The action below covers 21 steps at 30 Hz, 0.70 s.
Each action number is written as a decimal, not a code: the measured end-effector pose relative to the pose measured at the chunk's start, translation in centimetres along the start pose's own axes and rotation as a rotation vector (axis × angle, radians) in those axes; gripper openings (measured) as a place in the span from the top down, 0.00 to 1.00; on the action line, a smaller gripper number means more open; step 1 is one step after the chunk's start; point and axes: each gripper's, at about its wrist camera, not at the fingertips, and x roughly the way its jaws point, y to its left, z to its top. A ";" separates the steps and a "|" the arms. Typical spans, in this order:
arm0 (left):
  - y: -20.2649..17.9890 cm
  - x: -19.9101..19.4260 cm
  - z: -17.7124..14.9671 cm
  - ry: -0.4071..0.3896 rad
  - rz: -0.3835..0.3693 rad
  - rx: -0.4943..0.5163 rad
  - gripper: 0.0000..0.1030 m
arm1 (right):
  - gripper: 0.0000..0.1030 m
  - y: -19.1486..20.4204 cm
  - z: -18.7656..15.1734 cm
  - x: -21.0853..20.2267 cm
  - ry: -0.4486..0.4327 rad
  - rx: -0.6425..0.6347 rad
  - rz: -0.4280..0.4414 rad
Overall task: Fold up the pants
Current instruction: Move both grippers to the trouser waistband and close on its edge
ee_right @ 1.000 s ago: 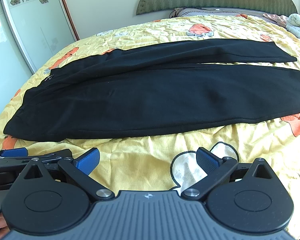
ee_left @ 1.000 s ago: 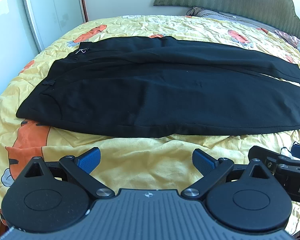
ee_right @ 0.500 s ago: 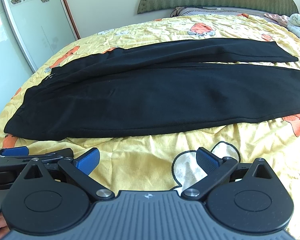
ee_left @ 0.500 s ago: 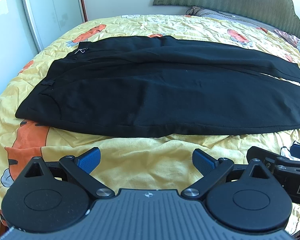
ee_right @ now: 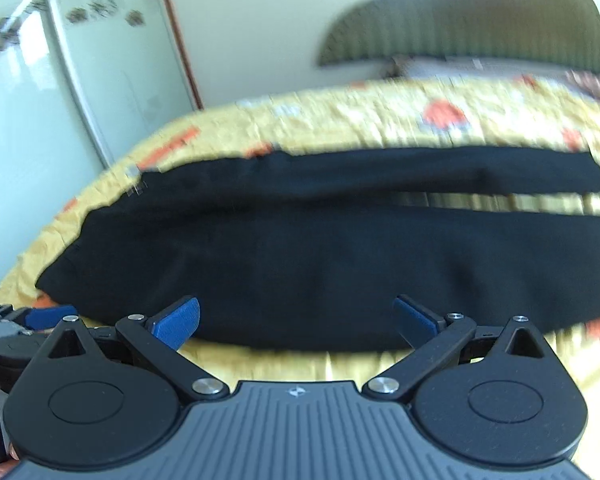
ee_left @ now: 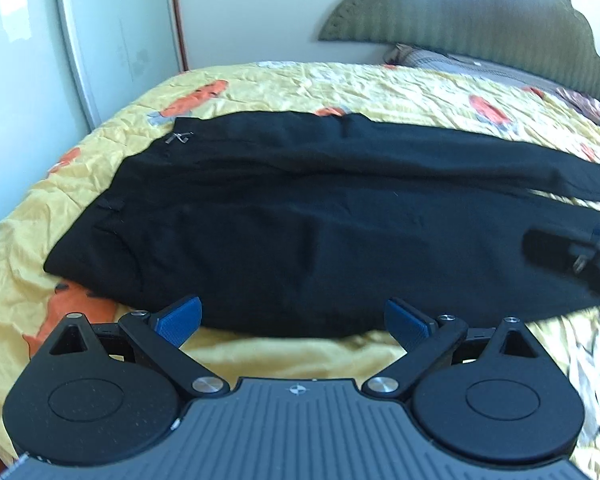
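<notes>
Black pants (ee_left: 300,216) lie flat across the yellow bedspread (ee_left: 340,84), waistband to the left, both legs running right, a narrow gap between the legs at the right. They also show, blurred, in the right wrist view (ee_right: 320,264). My left gripper (ee_left: 293,320) is open and empty, its fingertips over the near hem edge of the pants. My right gripper (ee_right: 296,320) is open and empty, also over the near edge. The right gripper shows at the right edge of the left wrist view (ee_left: 580,256).
A green padded headboard (ee_left: 460,20) and pillows stand at the far end of the bed. A glass wardrobe door (ee_left: 100,40) runs along the left side. The bedspread (ee_right: 380,120) has orange cartoon prints and wrinkles.
Both grippers have moved forward and down toward the near edge of the pants, which now fill more of each view. The right wrist view is motion blurred. Both stay open.
</notes>
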 end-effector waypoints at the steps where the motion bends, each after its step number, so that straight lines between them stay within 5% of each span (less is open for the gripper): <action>1: 0.5 0.4 0.5 0.002 0.003 -0.015 0.04 | 0.00 0.2 0.9 0.1 -0.043 -0.044 0.018; 4: 2.0 1.5 1.9 0.006 0.015 -0.060 0.05 | 0.00 1.5 3.1 1.7 -0.122 -0.250 0.049; 7: 3.4 2.5 3.1 -0.003 0.010 -0.086 0.06 | 0.00 2.7 5.2 5.5 -0.079 -0.415 0.045; 13: 6.5 4.9 4.9 0.017 0.040 -0.143 0.06 | 0.00 3.3 11.5 13.6 -0.038 -0.433 0.314; 21: 9.8 7.1 7.4 0.039 0.083 -0.186 0.05 | 0.01 5.8 16.6 28.3 0.152 -0.529 0.446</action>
